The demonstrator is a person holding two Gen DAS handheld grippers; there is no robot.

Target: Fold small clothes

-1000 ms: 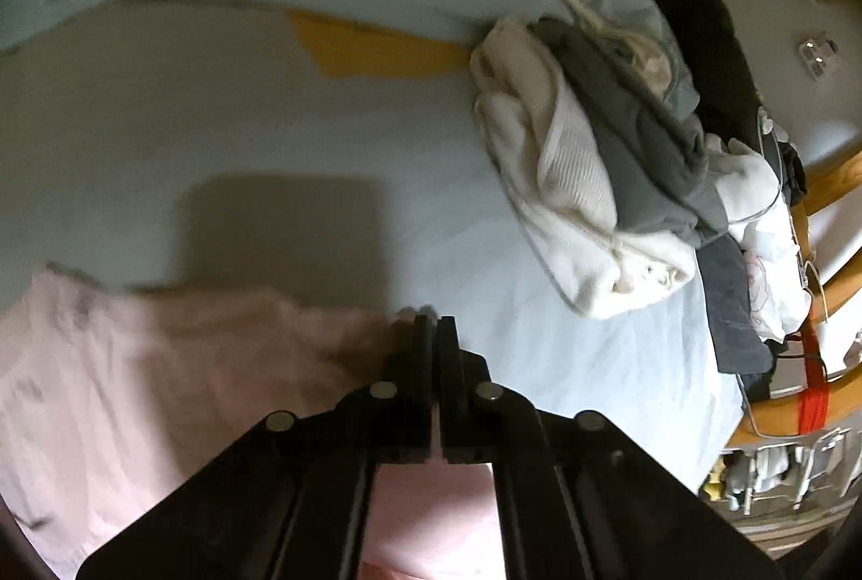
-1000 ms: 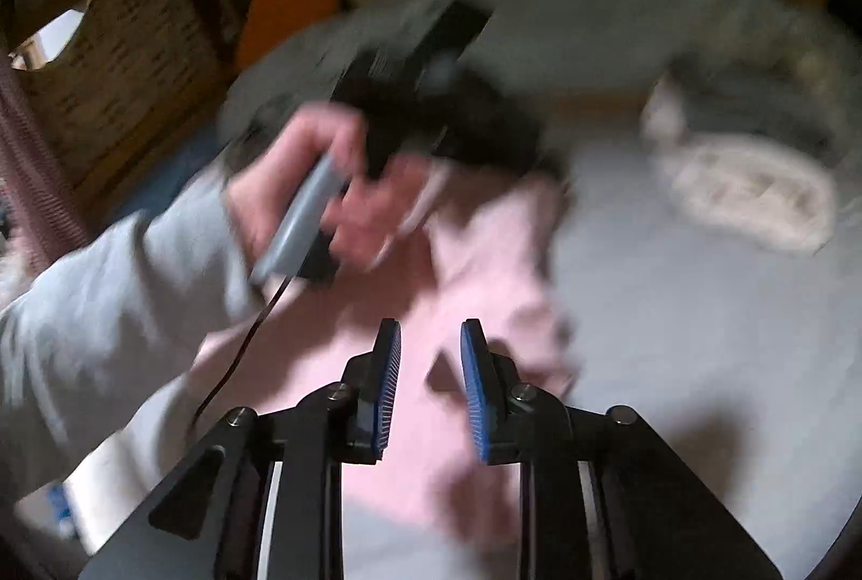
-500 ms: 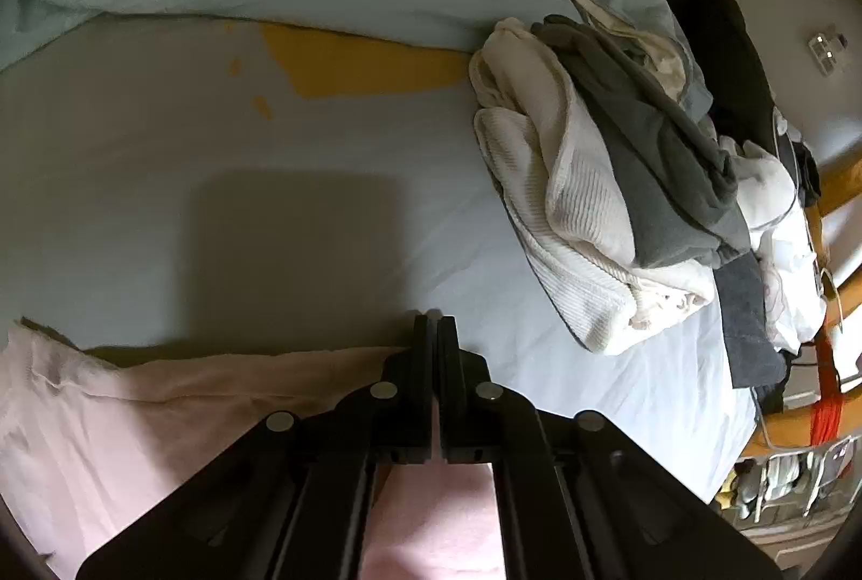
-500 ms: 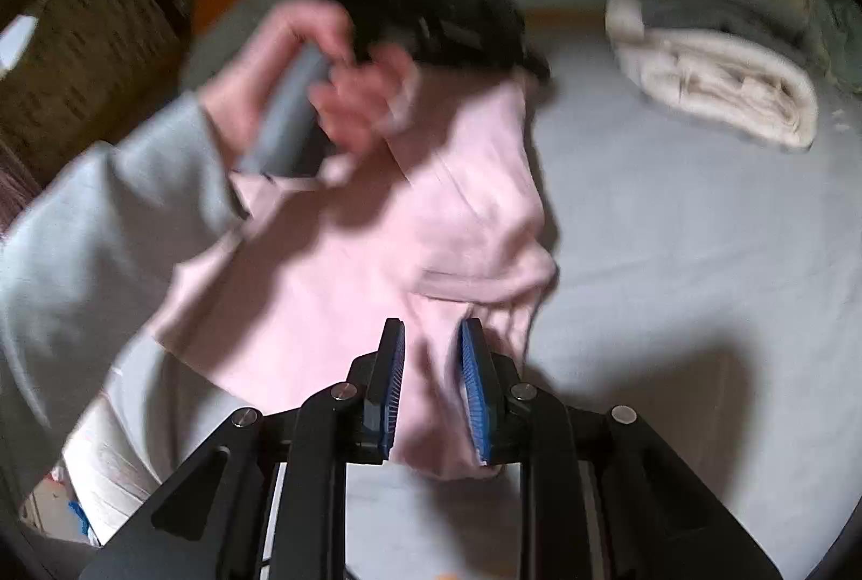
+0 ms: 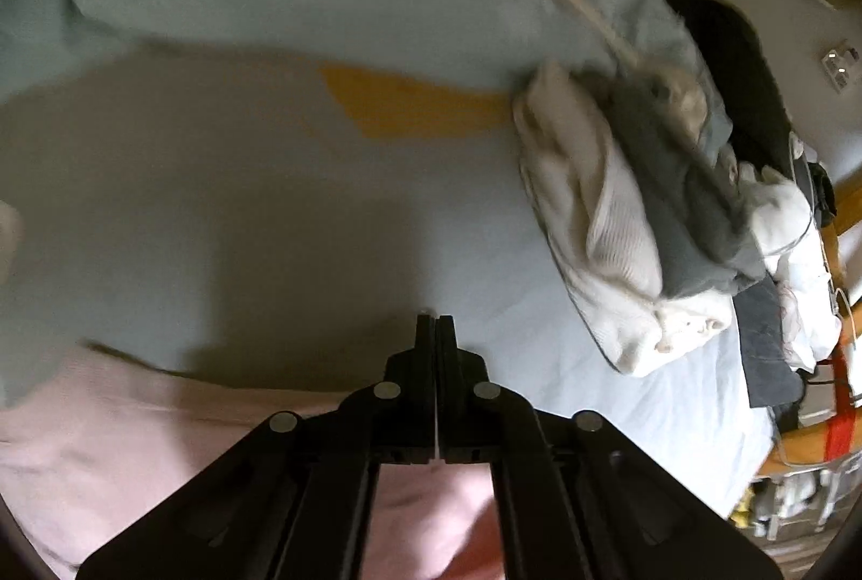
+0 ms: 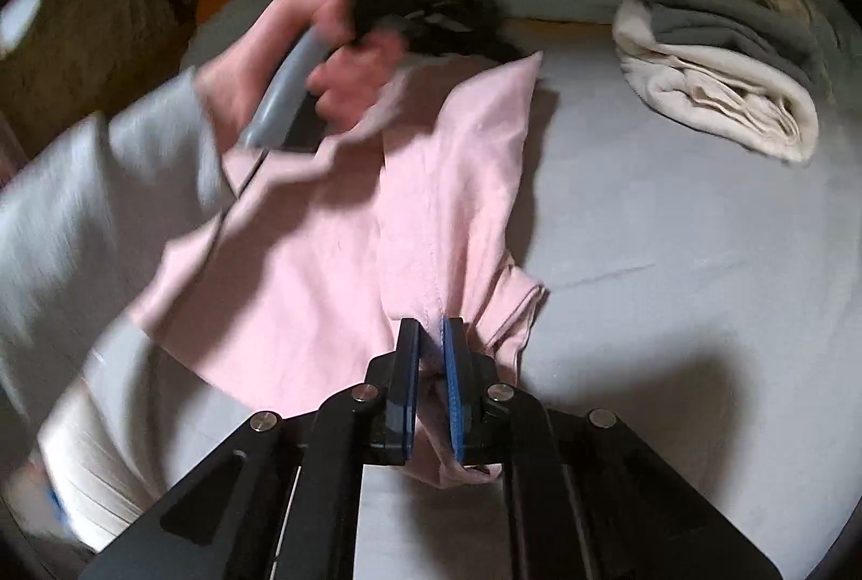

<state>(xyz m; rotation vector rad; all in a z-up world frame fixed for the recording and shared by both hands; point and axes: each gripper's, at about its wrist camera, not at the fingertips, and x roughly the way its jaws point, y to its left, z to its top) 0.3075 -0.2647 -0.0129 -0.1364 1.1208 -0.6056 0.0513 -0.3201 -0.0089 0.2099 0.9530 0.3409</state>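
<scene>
Both tongs, L & R, clamped on pink garment (over grey sheet).

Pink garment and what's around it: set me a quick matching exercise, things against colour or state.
Things:
1. pink garment
2. left gripper
3. folded stack
4. bed sheet

States:
A. cream under grey
B. pinched at two spots
C. pale blue-grey, bare
D. fingers pressed together

Pairs: 1-B, 2-D, 3-A, 4-C. The right gripper pinches the garment's hem.
</scene>
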